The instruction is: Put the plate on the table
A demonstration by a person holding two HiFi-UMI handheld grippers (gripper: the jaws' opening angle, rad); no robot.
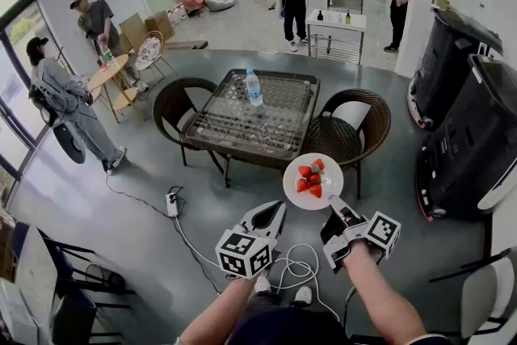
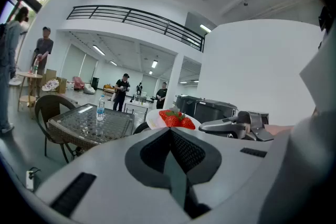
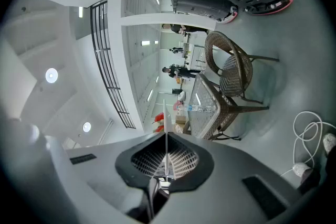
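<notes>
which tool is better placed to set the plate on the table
Right. The right tool is shut on the plate, with the table ahead; the left tool is shut and holds nothing.

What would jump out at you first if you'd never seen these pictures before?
The round white plate of red strawberries, pinched at its edge by the right tongs and held in the air in front of the person. Beyond it stands the square glass-topped wicker table, with a clear plastic water bottle upright on it.
</notes>
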